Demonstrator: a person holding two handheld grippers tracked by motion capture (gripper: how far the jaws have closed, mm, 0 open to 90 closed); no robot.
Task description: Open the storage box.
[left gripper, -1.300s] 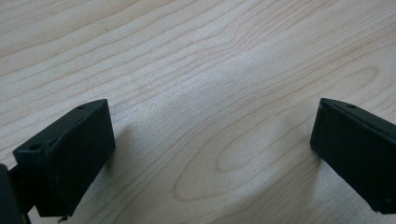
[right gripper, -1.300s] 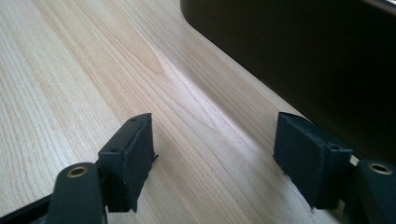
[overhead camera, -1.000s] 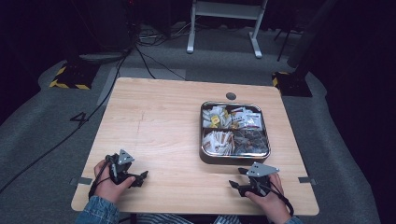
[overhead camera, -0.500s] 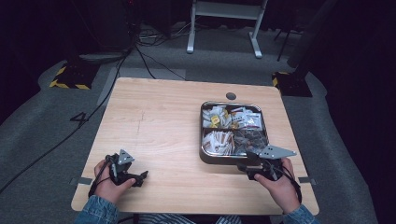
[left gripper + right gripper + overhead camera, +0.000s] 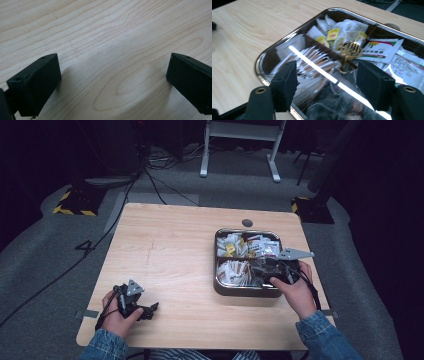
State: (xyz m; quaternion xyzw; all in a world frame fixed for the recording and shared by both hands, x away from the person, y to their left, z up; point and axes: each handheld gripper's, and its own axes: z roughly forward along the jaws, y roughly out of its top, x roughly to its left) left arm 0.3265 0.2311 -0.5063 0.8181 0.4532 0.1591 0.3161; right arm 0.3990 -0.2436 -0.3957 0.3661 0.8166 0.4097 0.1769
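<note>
A metal tray [image 5: 218,285] with compartments stands on the right half of the wooden table [image 5: 170,250]. It holds tea bags with yellow tags [image 5: 333,33], white printed sachets [image 5: 382,47], brown-and-white stick packets [image 5: 317,60] and a small gold round piece [image 5: 350,50]. My right gripper [image 5: 259,270] hovers open over the tray's near right compartment, jaws wide apart [image 5: 328,75] with nothing between them. Near the table's front left edge, my left gripper [image 5: 150,309] is open, low over bare wood [image 5: 112,82].
A dark round cap [image 5: 247,223] sits in the table just behind the tray. Cables and a white stand [image 5: 240,140] are on the grey floor beyond the table. Bare wood spreads across the table's left and middle.
My right gripper has moved forward from the table's front edge to above the tray's near right compartment. The left gripper has stayed in place.
</note>
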